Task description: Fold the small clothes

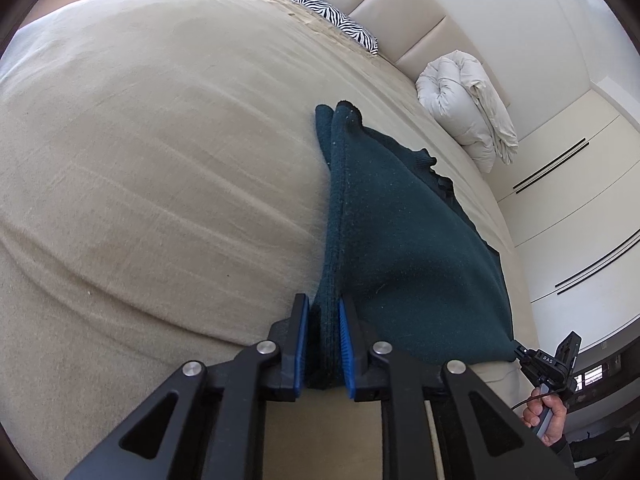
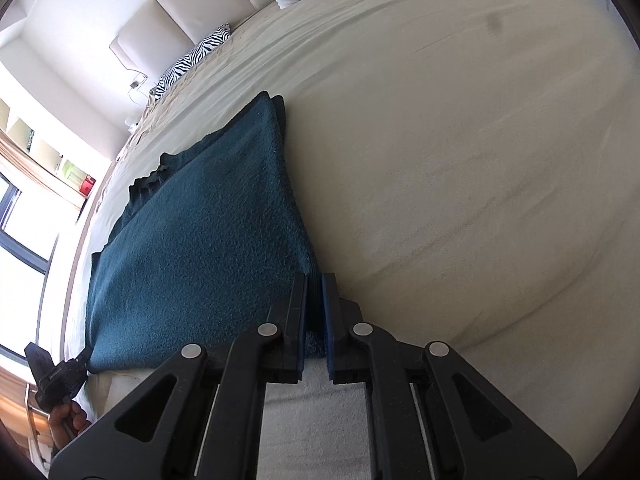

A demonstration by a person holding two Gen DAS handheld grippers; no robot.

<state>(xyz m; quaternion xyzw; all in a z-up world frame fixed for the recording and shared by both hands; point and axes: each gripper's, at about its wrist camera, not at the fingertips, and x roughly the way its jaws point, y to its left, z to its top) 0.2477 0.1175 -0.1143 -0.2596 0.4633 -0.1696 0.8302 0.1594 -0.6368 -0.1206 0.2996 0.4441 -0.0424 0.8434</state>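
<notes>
A dark teal knitted garment lies folded on the beige bed, stretched between both grippers. My left gripper is shut on its near left corner, with thick folded fabric between the blue pads. My right gripper is shut on the near right corner of the same garment. The right gripper also shows in the left wrist view, pinching the far corner. The left gripper shows in the right wrist view at the garment's other corner. The garment's far end lies flat on the bed.
The beige bed cover stretches wide to the left. A rolled white duvet and a zebra-print pillow lie by the padded headboard. White wardrobe doors stand beyond the bed. A window is at the left.
</notes>
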